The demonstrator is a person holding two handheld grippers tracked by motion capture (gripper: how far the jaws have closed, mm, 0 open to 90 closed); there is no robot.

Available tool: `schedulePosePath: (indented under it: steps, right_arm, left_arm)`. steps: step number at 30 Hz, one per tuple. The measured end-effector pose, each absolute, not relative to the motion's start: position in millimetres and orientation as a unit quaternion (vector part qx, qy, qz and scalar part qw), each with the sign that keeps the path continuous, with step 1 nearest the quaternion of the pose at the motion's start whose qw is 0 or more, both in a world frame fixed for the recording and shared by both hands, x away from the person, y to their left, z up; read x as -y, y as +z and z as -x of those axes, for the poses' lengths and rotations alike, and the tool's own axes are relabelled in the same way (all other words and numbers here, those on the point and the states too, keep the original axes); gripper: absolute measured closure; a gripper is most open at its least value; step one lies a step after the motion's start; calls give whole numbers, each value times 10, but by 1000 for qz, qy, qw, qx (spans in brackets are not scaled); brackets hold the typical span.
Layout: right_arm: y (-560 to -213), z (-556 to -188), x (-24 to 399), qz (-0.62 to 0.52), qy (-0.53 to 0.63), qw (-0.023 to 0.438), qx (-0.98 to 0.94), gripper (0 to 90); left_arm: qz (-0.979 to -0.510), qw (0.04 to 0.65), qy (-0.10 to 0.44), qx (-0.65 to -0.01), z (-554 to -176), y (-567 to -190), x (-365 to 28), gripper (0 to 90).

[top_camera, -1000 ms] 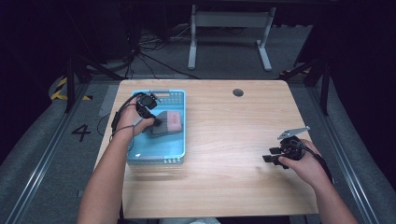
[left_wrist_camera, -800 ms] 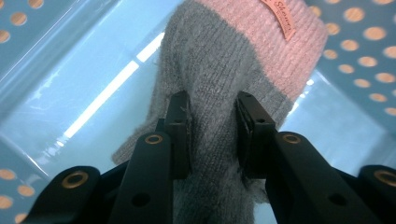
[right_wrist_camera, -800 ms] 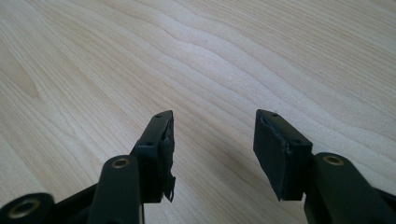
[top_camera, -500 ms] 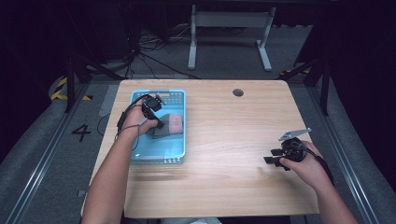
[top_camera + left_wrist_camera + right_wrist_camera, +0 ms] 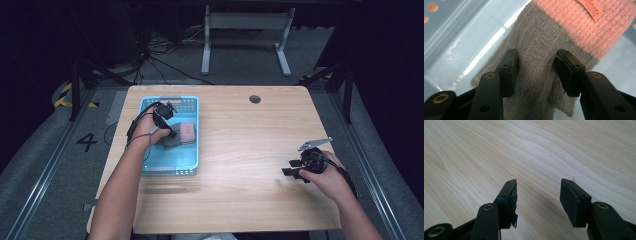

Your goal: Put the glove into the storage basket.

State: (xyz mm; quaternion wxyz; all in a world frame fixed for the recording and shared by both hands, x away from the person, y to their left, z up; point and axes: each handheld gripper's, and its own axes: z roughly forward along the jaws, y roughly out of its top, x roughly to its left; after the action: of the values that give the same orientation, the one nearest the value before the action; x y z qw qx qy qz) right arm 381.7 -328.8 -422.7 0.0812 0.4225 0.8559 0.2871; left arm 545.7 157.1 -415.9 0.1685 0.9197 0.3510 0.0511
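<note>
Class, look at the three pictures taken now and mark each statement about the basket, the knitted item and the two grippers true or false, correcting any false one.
1. The grey and pink knitted item lies in the blue basket. True.
2. The left gripper has its jaws apart over grey knit. True.
3. The right gripper holds a cloth. False: it is empty, above bare table.
4. The basket sits at the table's right edge. False: left side.

Knit sock [image 5: 541, 50]: grey body, salmon-pink ribbed cuff carrying a pink label with darker lettering. It lies in a light blue perforated plastic basket [image 5: 192, 145]. Beside the basket, pale wood-grain tabletop [image 5: 250, 150]; both grippers' jaws black.
</note>
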Motion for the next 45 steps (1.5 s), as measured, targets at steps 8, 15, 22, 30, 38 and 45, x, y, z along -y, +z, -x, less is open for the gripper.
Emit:
schedulePosePath:
  steps: [8,15,22,30,38,45]
  right_arm:
    - [-4223,-3862,3253,-416,289,79,-859,486]
    - [-4209,-3916,3224,-409,291,78,-861,485]
    - [-4173,-4009,3158,-396,296,77,-866,484]
    - [-4158,-4078,3066,-385,298,74,-870,484]
    - [-4150,-4070,3066,-385,299,75,-870,484]
    - [-4154,-4062,3080,-386,297,75,-870,482]
  left_arm:
    - [-909,193,68,-364,-5386,-4003,-1595,490]
    - [-895,243,85,-365,-5141,-3706,-1573,462]
    - [-882,292,88,-360,-4827,-3432,-1531,446]
    - [-883,315,87,-338,-4549,-3285,-1499,446]
    - [-882,334,87,-321,-4250,-3195,-1505,452]
    - [-875,350,85,-324,-4009,-3214,-1531,449]
